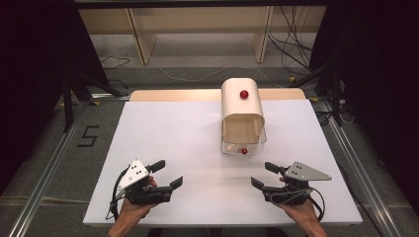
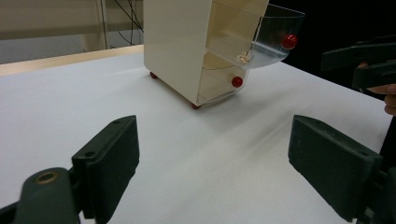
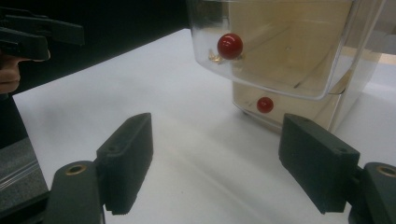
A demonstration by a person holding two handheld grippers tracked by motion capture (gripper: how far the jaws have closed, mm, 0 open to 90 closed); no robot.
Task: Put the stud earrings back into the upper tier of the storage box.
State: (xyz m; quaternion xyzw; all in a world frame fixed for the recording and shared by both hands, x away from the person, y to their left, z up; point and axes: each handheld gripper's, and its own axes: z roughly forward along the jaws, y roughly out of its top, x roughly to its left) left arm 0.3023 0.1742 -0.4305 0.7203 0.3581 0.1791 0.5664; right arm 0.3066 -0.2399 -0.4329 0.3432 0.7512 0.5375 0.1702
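Two clear drawers with red knobs sit in a cream cabinet [image 1: 241, 106] standing at the far middle of the white table [image 1: 173, 138]. Its upper drawer [image 2: 261, 39] is pulled out, red knob [image 3: 229, 45] forward; the lower drawer [image 2: 219, 84] looks pushed in. A third red knob [image 1: 244, 94] shows on the cabinet's top. Near the table's front edge, well apart from the cabinet, the left gripper [image 1: 167, 175] and the right gripper [image 1: 262, 175] each rest in a hand, jaws spread wide and holding nothing, tips turned inward toward each other.
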